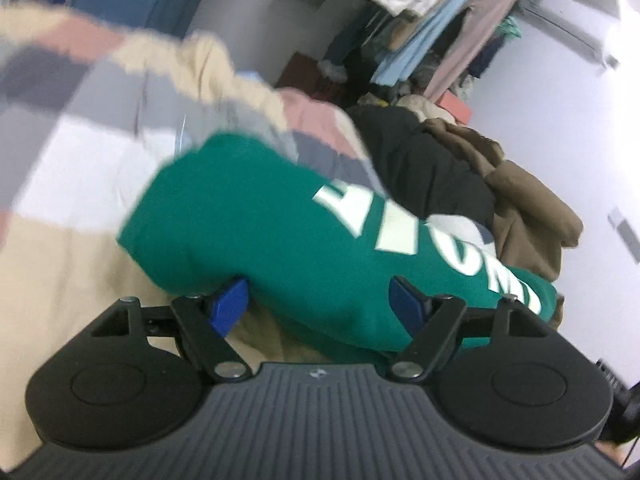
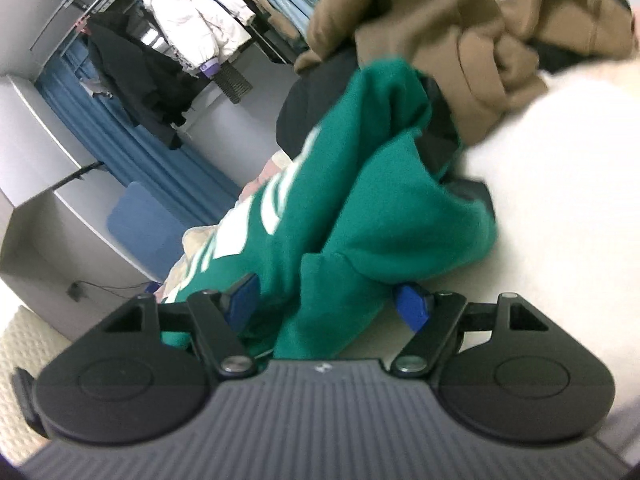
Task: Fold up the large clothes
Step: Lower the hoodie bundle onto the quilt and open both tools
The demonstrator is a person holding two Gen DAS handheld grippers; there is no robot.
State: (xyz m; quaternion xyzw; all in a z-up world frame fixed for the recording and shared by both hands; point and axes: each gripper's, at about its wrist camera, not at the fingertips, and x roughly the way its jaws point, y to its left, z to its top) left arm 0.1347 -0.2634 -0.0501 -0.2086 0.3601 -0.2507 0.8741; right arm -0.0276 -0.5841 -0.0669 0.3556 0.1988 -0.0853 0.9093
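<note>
Surface: soft bedding, a patchwork cover in beige, pink, grey and white blocks filling the left half of the left wrist view; blurred. Pale cream fabric at right in the right wrist view.

Room: white walls; clothes rail crowded with hanging garments at upper centre and right of the left wrist view. Wall air-conditioning unit at upper right. Blue curtain at left of the right wrist view, white puffer jacket and black coat hanging above it. Dark cable with plug on the floor at lower left.

Task item: green sweatshirt with large white letters, bunched on the bedding, centre of both views.

Around it: black garment and brown hoodie heaped just behind the sweatshirt, touching it. Same brown hoodie at upper right in the right wrist view, crowding the sweatshirt's far edge.

Left gripper: blue fingers spread wide, green fabric lying between them, pads not pressing it.

Right gripper: fingers spread wide, a green fold running down between them; left pad against cloth, no squeeze visible.
</note>
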